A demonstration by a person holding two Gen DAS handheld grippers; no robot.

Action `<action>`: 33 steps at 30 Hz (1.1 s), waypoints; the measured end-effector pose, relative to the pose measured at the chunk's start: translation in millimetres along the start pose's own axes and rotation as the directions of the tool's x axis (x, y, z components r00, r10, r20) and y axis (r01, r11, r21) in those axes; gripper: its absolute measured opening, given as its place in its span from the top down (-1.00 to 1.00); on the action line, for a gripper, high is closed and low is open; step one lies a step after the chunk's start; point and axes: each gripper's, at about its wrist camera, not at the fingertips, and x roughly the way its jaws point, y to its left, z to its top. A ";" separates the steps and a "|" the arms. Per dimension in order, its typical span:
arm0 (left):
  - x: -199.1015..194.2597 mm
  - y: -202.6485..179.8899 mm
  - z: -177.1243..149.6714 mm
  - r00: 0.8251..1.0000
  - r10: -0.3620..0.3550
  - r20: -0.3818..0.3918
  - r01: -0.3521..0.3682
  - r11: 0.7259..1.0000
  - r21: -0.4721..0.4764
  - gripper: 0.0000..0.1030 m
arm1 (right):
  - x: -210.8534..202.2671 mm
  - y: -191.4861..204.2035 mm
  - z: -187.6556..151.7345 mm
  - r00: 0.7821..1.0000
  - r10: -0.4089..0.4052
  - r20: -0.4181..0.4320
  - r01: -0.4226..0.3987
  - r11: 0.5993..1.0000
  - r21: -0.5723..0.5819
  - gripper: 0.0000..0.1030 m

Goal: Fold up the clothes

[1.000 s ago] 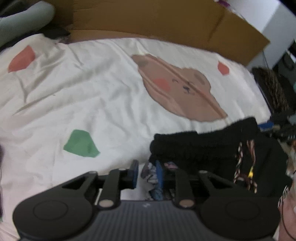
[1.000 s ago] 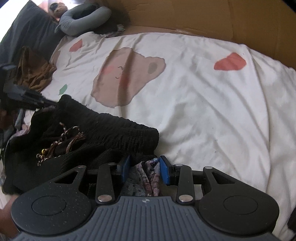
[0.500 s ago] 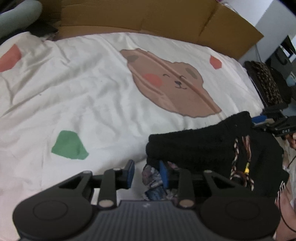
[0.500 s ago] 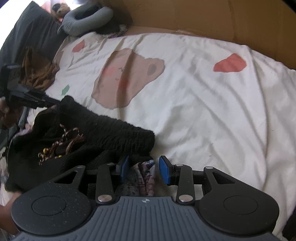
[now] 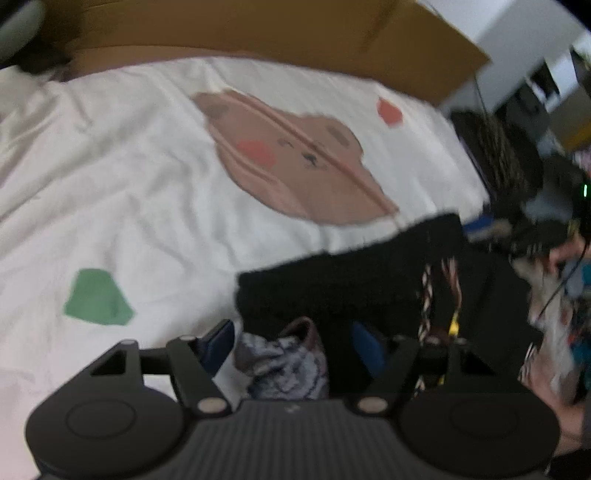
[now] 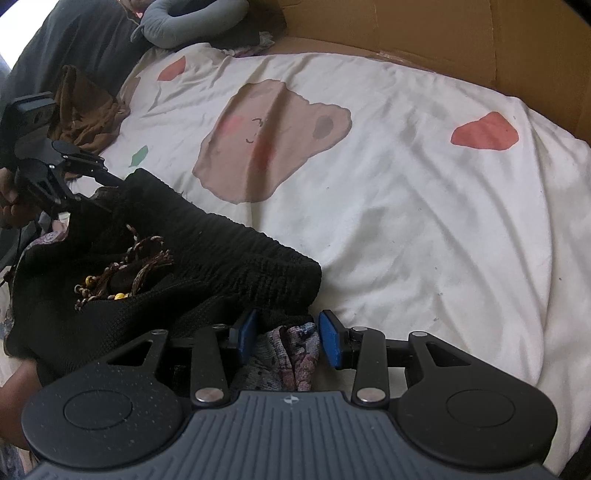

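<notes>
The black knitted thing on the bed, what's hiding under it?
Under the black knit garment a patterned grey-purple cloth pokes out, between the right gripper pads. How far that cloth runs underneath is covered.

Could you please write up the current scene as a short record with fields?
surface: white bedsheet with bear print
garment: black knit garment with patterned lining, bunched at near edge
drawstring: braided cords lying on the garment
left gripper: open, patterned fabric between the pads
right gripper: open, patterned fabric between the pads
background: cardboard, grey neck pillow
</notes>
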 end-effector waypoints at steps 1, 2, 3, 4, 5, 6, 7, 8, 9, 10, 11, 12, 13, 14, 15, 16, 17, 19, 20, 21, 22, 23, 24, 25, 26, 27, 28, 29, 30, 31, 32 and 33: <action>-4.6 4.8 2.1 1.000 0.008 0.015 -0.008 1.000 -0.010 -0.41 | -0.2 -0.4 -0.1 1.000 0.002 0.001 -0.002 1.000 0.002 0.13; -8.0 9.6 4.2 1.000 0.015 0.027 -0.014 1.000 -0.022 -0.41 | -0.4 -0.9 -0.3 1.000 0.004 0.001 -0.004 1.000 0.004 0.13; -9.6 14.3 6.4 0.999 0.020 0.034 -0.019 0.999 -0.036 -0.38 | -0.6 -1.3 -0.4 1.000 0.005 0.002 -0.005 1.000 0.007 0.13; -10.0 19.1 8.4 0.999 0.025 0.040 -0.023 0.998 -0.051 -0.37 | -0.5 -1.9 -0.3 1.000 0.007 0.002 -0.007 1.000 0.012 0.12; -8.3 24.2 10.0 0.999 0.028 0.042 -0.025 0.997 -0.070 -0.30 | -0.5 -2.1 -0.3 1.000 0.007 0.003 -0.008 1.000 0.017 0.12; -5.8 27.8 11.2 0.999 0.028 0.040 -0.025 0.996 -0.084 -0.23 | -0.3 -2.4 -0.1 1.000 0.008 0.004 -0.008 1.000 0.022 0.12; -1.8 28.9 11.7 0.999 0.023 0.031 -0.020 0.996 -0.090 -0.21 | -0.1 -2.4 0.4 1.000 0.008 0.005 -0.008 1.000 0.023 0.12; 2.2 30.0 12.3 1.000 0.017 0.022 -0.015 0.995 -0.096 -0.20 | 0.0 -2.2 1.0 1.000 0.008 0.006 -0.008 1.000 0.024 0.12; 5.5 30.1 12.4 1.000 0.014 0.015 -0.012 0.995 -0.096 -0.20 | 0.1 -2.1 1.6 1.000 0.007 0.007 -0.007 1.000 0.025 0.12; 7.9 28.4 11.7 1.000 0.014 0.011 -0.013 0.996 -0.088 -0.20 | 0.1 -2.3 2.4 1.000 0.007 0.011 -0.008 1.000 0.027 0.12; 10.2 26.8 11.1 1.000 0.014 0.007 -0.013 0.997 -0.080 -0.20 | 0.1 -2.5 3.3 1.000 0.008 0.015 -0.008 1.000 0.030 0.12; 12.5 25.2 10.5 1.000 0.014 0.003 -0.013 0.997 -0.072 -0.20 | 1.1 -2.9 3.9 1.000 0.011 0.020 -0.012 0.999 0.035 0.08; 14.8 23.6 9.9 1.000 0.014 0.000 -0.014 0.998 -0.064 -0.20 | 2.4 -3.2 4.4 1.000 0.016 0.026 -0.017 0.999 0.040 0.02; 16.9 22.2 9.4 1.000 0.012 -0.006 -0.012 0.998 -0.056 -0.20 | 3.6 -3.6 5.0 0.999 0.020 0.031 -0.021 0.999 0.046 0.02; 18.6 21.2 9.1 1.000 0.006 -0.016 -0.007 0.999 -0.051 -0.20 | 4.9 -4.0 5.5 0.999 0.024 0.036 -0.026 0.998 0.051 0.01; 20.4 20.2 8.8 1.000 0.000 -0.026 -0.002 0.999 -0.045 -0.20 | 6.9 -3.9 5.3 0.999 0.026 0.036 -0.028 0.998 0.049 0.00; 22.4 18.1 7.9 0.999 -0.007 -0.040 0.006 0.999 -0.034 -0.20 | 9.1 -3.8 5.0 0.999 0.028 0.034 -0.029 0.999 0.044 -0.01; 27.5 10.3 4.3 0.996 -0.026 -0.082 0.027 1.000 0.007 -0.20 | 13.4 -3.6 4.2 0.999 0.031 0.031 -0.032 0.999 0.035 -0.04; 29.7 4.6 2.2 0.995 -0.025 -0.098 0.029 0.999 0.041 -0.22 | 14.2 -4.0 4.8 0.999 0.034 0.027 -0.035 0.999 0.035 -0.04; 31.3 -2.9 -0.1 0.995 -0.007 -0.100 0.016 0.996 0.088 -0.26 | 14.8 -4.5 5.5 0.999 0.038 0.023 -0.039 0.999 0.036 -0.04; 32.9 -8.4 -1.3 0.995 0.013 -0.101 -0.001 0.993 0.118 -0.27 | 15.0 -5.2 6.3 0.999 0.043 0.017 -0.044 0.998 0.035 -0.04; 34.1 -11.7 -1.6 0.995 0.025 -0.101 -0.011 0.991 0.134 -0.28 | 15.3 -5.3 6.5 0.999 0.045 0.012 -0.046 0.999 0.030 -0.05; 34.4 -11.5 -0.6 0.995 0.024 -0.101 -0.011 0.992 0.124 -0.28 | 15.5 -4.0 7.0 0.999 0.041 0.003 -0.041 0.999 0.016 -0.05; 34.5 -10.4 0.7 0.995 0.020 -0.102 -0.009 0.994 0.111 -0.28 | 15.6 -2.5 7.7 0.999 0.036 -0.008 -0.036 0.999 -0.001 -0.05; 34.2 -8.3 2.1 0.995 0.013 -0.101 -0.003 0.996 0.094 -0.26 | 15.2 -0.8 8.0 0.999 0.028 -0.017 -0.028 0.999 -0.015 -0.05; 33.6 -6.9 2.8 0.995 0.010 -0.100 -0.001 0.996 0.086 -0.24 | 14.9 0.3 8.3 0.999 0.022 -0.024 -0.023 0.999 -0.023 -0.05; 32.8 -5.4 3.5 0.995 0.007 -0.097 0.000 0.997 0.076 -0.22 | 14.8 1.3 8.7 0.999 0.017 -0.030 -0.018 0.999 -0.028 -0.05; 31.7 -3.1 4.3 0.996 0.000 -0.090 0.005 0.998 0.058 -0.16 | 14.8 1.4 8.3 0.999 0.015 -0.030 -0.016 1.000 -0.027 -0.05; 30.6 -0.8 5.1 0.996 -0.007 -0.084 0.010 0.999 0.040 -0.08 | 14.8 1.3 7.9 0.999 0.015 -0.029 -0.016 1.000 -0.024 -0.05; 29.5 1.5 5.9 0.997 -0.013 -0.077 0.015 1.000 0.022 -0.06 | 14.6 1.1 7.4 1.000 0.015 -0.026 -0.016 1.000 -0.023 -0.03; 28.4 3.9 6.7 0.997 -0.020 -0.071 0.020 1.000 0.004 0.01 | 14.3 0.9 7.0 1.000 0.016 -0.024 -0.016 1.000 -0.022 -0.02; 27.3 6.2 7.5 0.998 -0.026 -0.064 0.025 1.000 -0.014 0.07 | 13.5 1.1 6.8 1.000 0.018 -0.021 -0.018 1.000 -0.021 0.08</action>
